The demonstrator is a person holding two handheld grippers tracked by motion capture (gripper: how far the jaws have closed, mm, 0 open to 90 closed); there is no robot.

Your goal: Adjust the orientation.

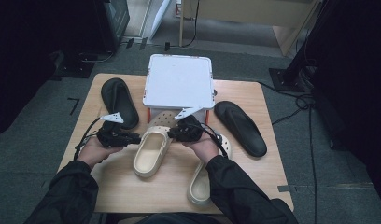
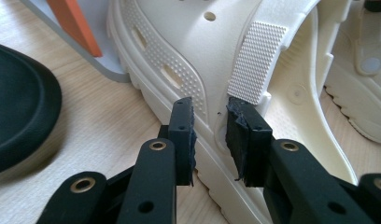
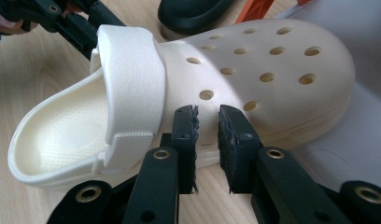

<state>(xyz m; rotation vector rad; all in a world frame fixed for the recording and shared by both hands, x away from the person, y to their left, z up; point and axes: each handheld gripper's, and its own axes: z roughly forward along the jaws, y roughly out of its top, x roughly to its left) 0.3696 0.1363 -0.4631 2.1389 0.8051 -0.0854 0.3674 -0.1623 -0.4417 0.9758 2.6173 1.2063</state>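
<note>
A cream clog [image 1: 151, 149] lies mid-table, its holed toe tucked under a white raised platform [image 1: 178, 81]. My left gripper [image 1: 135, 138] is at the clog's left side. In the left gripper view the clog's [image 2: 179, 42] side wall, by the strap's end, sits between the pads, and the left gripper [image 2: 209, 105] is shut on it. My right gripper [image 1: 172, 134] is at the clog's other side. In the right gripper view it [image 3: 207, 112] stands narrowly open with its tips against the clog's [image 3: 254, 70] upper and nothing between them. The left gripper [image 3: 72, 23] shows beyond the strap.
A second cream clog [image 1: 200, 184] lies under the right forearm near the front edge. One black slipper [image 1: 119, 100] lies at the back left, another [image 1: 240, 126] at the right. The platform stands on orange legs [image 2: 76, 25]. Bare wood lies at the front left.
</note>
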